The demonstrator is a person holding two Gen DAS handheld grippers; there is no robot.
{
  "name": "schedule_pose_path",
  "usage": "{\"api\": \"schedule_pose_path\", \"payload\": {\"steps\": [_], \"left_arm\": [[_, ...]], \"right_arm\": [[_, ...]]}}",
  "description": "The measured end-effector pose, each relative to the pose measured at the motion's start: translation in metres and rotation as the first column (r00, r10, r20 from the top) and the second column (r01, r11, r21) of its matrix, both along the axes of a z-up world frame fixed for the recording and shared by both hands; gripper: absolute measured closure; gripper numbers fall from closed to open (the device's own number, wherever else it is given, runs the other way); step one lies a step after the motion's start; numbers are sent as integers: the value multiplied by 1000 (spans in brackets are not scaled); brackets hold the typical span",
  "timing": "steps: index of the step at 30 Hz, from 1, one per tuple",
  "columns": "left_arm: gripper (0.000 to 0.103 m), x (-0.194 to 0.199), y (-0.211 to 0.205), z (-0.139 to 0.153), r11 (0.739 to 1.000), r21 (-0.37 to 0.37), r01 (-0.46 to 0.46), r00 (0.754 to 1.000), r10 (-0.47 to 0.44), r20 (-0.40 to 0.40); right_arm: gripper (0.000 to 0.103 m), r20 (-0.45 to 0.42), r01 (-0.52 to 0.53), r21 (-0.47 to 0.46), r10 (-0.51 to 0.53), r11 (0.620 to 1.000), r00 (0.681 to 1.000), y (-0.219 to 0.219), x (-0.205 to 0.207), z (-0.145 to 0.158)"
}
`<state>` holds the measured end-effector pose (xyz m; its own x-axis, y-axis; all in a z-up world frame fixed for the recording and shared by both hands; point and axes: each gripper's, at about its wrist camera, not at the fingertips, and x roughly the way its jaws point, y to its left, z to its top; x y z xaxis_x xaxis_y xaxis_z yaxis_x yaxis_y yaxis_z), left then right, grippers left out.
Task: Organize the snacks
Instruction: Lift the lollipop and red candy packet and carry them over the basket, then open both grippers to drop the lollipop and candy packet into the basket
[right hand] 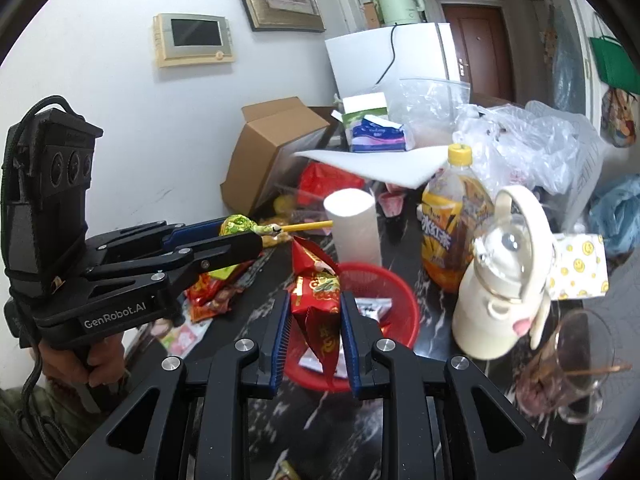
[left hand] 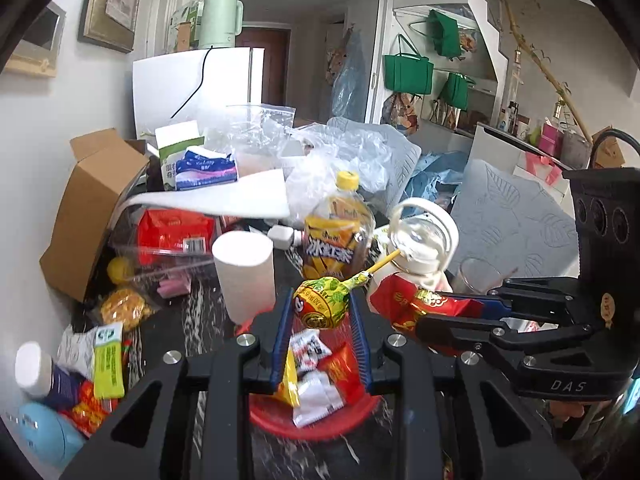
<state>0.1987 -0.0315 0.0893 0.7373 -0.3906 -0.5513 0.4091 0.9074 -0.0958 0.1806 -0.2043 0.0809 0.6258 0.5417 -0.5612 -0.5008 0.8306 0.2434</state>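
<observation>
My left gripper pinches a lollipop above the red basket. My right gripper clamps a red packet over it too.

Space above red basket is open. Paper roll, tea bottle and white kettle crowd its far side.

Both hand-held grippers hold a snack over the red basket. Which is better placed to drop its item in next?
Likely left: its hand-held gripper holds the lollipop directly above the red basket; the right grips its red packet nearer the rim.
</observation>
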Motion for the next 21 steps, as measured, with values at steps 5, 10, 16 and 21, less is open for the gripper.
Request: {"api": "schedule_pose_path", "payload": {"steps": [5,10,16,21], "left_arm": [[76,28,1,-8,1000,-13,-4,1000,4,2],[76,53,-3,-25,1000,-27,11,999,-12,-47],[76,67,-3,-43,1000,-16,-2,996,1,-94],[76,78,-9,-60,1000,5,-2,990,2,-142]], "right_arm": [[79,-20,5,21,-4,1000,1000,-4,27,-5],[79,-62,15,43,-12,999,998,-3,56,-17],[79,-134,50,67,-40,997,990,-3,75,-45],[79,-199,60,42,-50,997,979,0,87,-64]]}}
